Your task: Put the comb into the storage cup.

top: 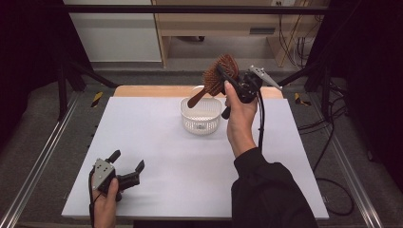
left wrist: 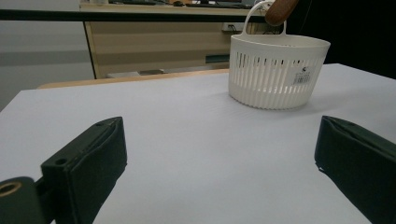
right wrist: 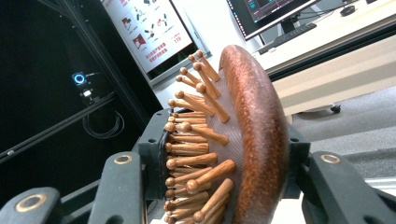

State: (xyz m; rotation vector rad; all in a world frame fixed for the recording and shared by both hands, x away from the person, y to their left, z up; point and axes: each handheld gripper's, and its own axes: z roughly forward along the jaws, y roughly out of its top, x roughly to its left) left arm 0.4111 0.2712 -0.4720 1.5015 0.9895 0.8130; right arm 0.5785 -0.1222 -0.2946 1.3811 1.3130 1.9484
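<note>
While the left gripper (top: 127, 172) rests low on the near left part of the white-covered desk (top: 157, 142), held in the person's left hand (top: 105, 205), its two black fingers (left wrist: 88, 163) stand wide apart with nothing between them, only bare desk surface. Farther right and toward the far edge stands one white round plastic basket with slotted walls and a loop handle (top: 201, 115); in the left gripper view it sits upright on the desk with a small label on its wall. Above and just right of that basket, the right gripper (top: 227, 78) is raised off the desk in the person's right hand (top: 240, 122), a black sleeve (top: 268, 190) behind it. Its two fingers are clamped on the head of one brown wooden paddle hairbrush with wooden pins (top: 216, 76), one finger against the pin side and one against the smooth back, as the right gripper view shows. The brush's handle slants down toward the basket's rim.
</note>
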